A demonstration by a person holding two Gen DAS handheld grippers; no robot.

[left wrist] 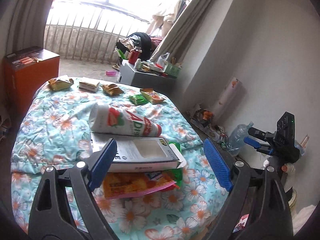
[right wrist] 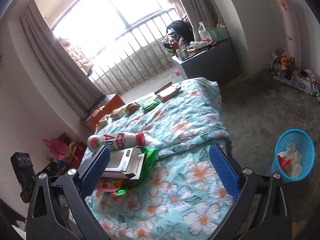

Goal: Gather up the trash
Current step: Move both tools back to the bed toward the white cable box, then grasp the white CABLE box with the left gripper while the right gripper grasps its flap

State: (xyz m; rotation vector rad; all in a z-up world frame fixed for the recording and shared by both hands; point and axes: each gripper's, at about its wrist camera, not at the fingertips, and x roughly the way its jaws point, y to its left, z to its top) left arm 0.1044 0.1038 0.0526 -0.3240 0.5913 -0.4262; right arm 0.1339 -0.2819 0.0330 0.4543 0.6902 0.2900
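On the floral bedspread (left wrist: 50, 124) lies a white drink bottle (left wrist: 124, 123) with a red cap, beside a grey-white carton box (left wrist: 140, 154) that rests on an orange snack bag (left wrist: 136, 186). My left gripper (left wrist: 160, 164) is open above the box and bag, holding nothing. My right gripper (right wrist: 160, 172) is open and empty over the bedspread (right wrist: 190, 176), right of the same bottle (right wrist: 116, 141) and box (right wrist: 124, 163). Several small wrappers (left wrist: 60, 84) lie along the far bed edge. A blue mesh bin (right wrist: 293, 156) with paper in it stands on the floor to the right.
An orange box (left wrist: 30, 76) stands left of the bed. A grey cabinet (left wrist: 146, 78) loaded with clutter stands near the window railing. A water jug (left wrist: 238, 138) and cables lie by the wall. The right gripper shows in the left wrist view (left wrist: 258, 140).
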